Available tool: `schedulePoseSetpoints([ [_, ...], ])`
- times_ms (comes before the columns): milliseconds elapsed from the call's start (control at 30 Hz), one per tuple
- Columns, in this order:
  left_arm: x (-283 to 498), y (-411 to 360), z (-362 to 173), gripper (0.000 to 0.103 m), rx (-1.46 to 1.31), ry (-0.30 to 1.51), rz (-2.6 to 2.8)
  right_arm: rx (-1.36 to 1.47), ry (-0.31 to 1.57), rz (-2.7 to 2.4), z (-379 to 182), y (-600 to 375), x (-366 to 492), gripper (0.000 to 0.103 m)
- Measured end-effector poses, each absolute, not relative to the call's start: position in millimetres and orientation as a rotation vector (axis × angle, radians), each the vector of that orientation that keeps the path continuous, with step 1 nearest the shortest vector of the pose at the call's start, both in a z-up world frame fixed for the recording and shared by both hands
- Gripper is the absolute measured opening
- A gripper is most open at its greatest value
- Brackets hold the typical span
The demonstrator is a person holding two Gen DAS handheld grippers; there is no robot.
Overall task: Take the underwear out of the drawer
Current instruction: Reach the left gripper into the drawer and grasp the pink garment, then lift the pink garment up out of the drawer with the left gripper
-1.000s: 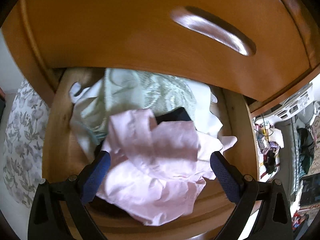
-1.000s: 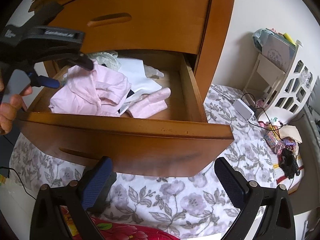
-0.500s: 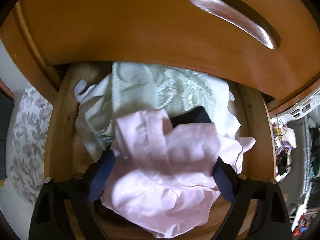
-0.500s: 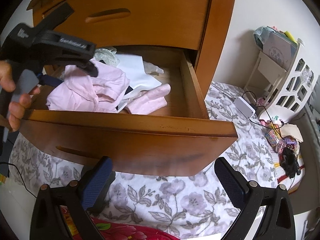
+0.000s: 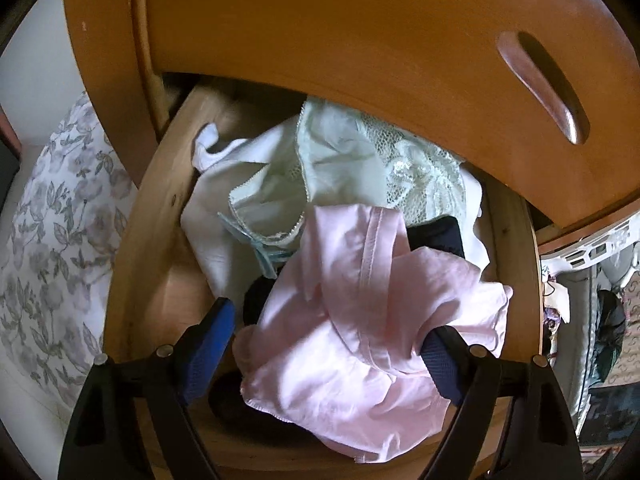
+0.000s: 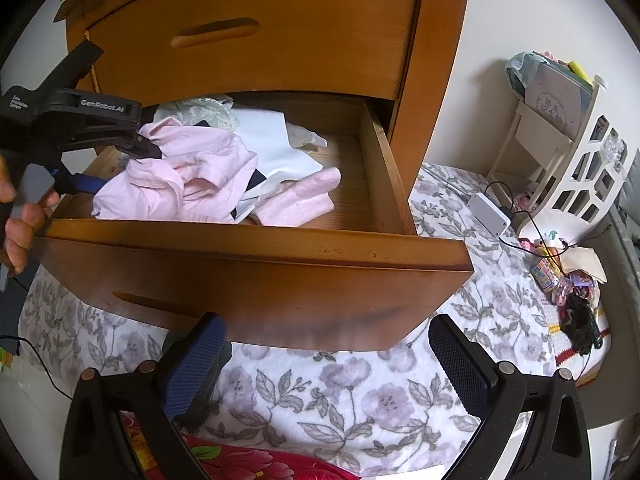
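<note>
Underwear [image 5: 360, 320]: pink, crumpled, lay at the front left of the open drawer [image 6: 384, 184], on top of the clothes heap. Left gripper [image 5: 328, 344] was inside the drawer, jaws spread wide either side of the pink cloth; right finger [image 5: 440, 364] partly buried in its folds, left finger [image 5: 208, 344] clear of it, nothing pinched. Behind it: mint lace garment [image 5: 380, 160], white cloth [image 5: 224, 208], dark navy item [image 5: 436, 232]. Folded pink piece [image 6: 300, 196] lay apart, mid-drawer. Right gripper [image 6: 326, 364] hung outside, below the drawer front, jaws spread, empty, over the floral bedspread [image 6: 360, 392]. A hand [image 6: 20, 220] gripped the left tool's handle
</note>
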State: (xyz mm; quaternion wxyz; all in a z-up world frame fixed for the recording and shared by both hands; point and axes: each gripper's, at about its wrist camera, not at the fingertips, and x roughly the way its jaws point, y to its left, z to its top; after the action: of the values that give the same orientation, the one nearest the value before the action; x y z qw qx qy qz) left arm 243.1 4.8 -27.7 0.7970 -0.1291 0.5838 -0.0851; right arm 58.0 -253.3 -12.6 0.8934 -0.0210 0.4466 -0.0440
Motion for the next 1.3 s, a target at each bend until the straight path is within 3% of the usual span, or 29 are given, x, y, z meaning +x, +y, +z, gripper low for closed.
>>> schedulePoseSetpoints([
  [33,243.2,3.0,-27.3,0.087,-0.261,1.248,-0.188,-0.044,0.928,-0.091,-12.9,-253.3,58.2,0.103],
  [100,243.3,-1.4,-30.7,0.073,-0.260,1.240,-0.210,-0.044,0.929,-0.093,-13.3,-253.3,58.3,0.103],
  [233,243.1,-1.4,-30.8,0.066,-0.299,1.225,-0.205,-0.045,0.929,-0.095,-13.3,-253.3,58.1,0.103],
  [400,230.7,-1.4,-31.2,0.048,-0.359,1.173,-0.217,-0.051,0.931,-0.094,-13.4,-252.1,57.8,0.103],
  [567,219.0,6.0,-31.4,0.041,-0.348,1.121,-0.239,-0.051,0.930,-0.096,-13.2,-251.6,57.1,0.103],
  [867,191.4,15.6,-21.6,0.014,-0.323,1.046,-0.241,-0.054,0.932,-0.093,-13.5,-249.9,57.0,0.103],
  [1300,172.8,11.0,2.5,0.011,-0.349,0.945,-0.320,-0.054,0.934,-0.095,-14.6,-249.4,56.9,0.103],
])
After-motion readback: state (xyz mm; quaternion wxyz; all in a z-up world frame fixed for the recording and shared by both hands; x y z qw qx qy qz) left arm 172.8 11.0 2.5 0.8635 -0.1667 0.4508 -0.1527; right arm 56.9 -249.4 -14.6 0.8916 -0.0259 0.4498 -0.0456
